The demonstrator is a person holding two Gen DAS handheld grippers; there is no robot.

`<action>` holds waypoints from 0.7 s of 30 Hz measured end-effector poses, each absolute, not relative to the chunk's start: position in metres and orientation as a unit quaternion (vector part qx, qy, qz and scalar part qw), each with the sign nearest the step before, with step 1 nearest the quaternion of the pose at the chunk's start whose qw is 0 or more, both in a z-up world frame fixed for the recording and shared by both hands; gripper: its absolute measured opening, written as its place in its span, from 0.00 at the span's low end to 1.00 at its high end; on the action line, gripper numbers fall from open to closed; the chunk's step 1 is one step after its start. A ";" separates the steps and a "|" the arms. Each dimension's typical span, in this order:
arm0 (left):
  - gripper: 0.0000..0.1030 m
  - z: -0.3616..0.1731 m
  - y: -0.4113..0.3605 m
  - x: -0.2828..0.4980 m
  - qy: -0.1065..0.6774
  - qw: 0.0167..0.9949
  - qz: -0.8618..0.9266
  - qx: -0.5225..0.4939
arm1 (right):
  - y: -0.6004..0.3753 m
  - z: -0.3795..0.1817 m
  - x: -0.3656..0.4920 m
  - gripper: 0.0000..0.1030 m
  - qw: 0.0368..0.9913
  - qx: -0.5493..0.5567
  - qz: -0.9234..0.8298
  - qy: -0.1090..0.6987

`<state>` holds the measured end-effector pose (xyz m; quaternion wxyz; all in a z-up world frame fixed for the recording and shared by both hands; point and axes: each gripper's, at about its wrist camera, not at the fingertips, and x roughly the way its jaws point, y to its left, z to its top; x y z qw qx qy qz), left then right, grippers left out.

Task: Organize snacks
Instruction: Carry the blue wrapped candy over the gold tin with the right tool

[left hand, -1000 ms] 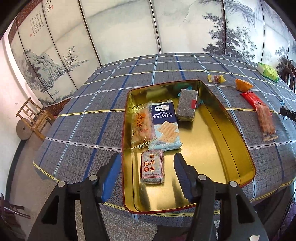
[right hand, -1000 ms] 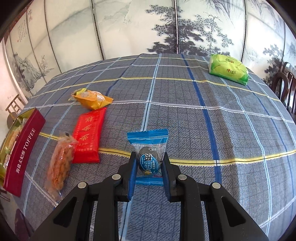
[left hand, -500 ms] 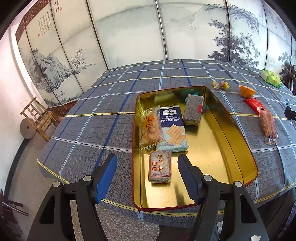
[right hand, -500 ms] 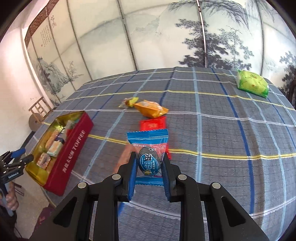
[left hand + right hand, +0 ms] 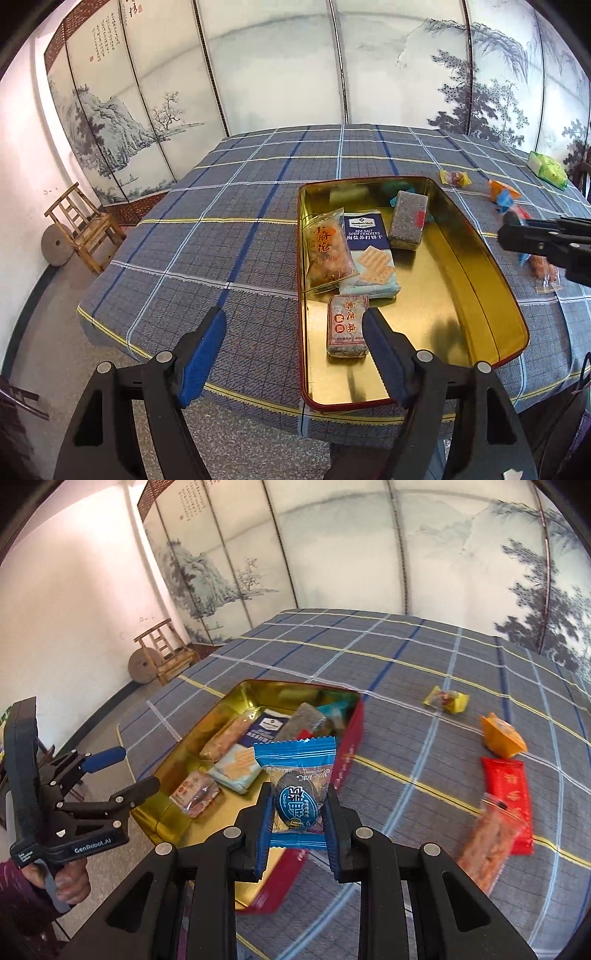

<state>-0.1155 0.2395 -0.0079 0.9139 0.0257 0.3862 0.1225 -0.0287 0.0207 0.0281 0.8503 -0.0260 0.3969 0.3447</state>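
Observation:
A red tin with a gold inside (image 5: pixel 476 258) (image 5: pixel 347 760) sits on the checked tablecloth and holds several snacks: a soda cracker pack (image 5: pixel 367 247), an orange bag (image 5: pixel 327 254), a grey bar (image 5: pixel 408 219) and a small brown pack (image 5: pixel 347 330). My right gripper (image 5: pixel 297 808) is shut on a blue wrapped snack (image 5: pixel 297 775) and holds it above the tin's right wall. It shows at the right edge of the left wrist view (image 5: pixel 513 230). My left gripper (image 5: pixel 293 347) is open and empty at the tin's near end, and shows in the right wrist view (image 5: pixel 125 771).
Loose snacks lie on the cloth right of the tin: a yellow candy (image 5: pixel 445 699), an orange pack (image 5: pixel 502 738), a red pack (image 5: pixel 508 790), an orange-filled clear bag (image 5: pixel 487 842) and a green bag (image 5: pixel 546 170). A wooden chair (image 5: pixel 85 225) stands by the folding screen.
My right gripper has carried the blue snack left from the open cloth to over the tin's right side. My left gripper has drawn back and left a little, staying open.

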 end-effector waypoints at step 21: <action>0.77 -0.011 0.239 -0.117 0.377 0.918 0.113 0.049 | 0.128 -0.015 0.013 0.25 0.808 -0.074 0.352 0.466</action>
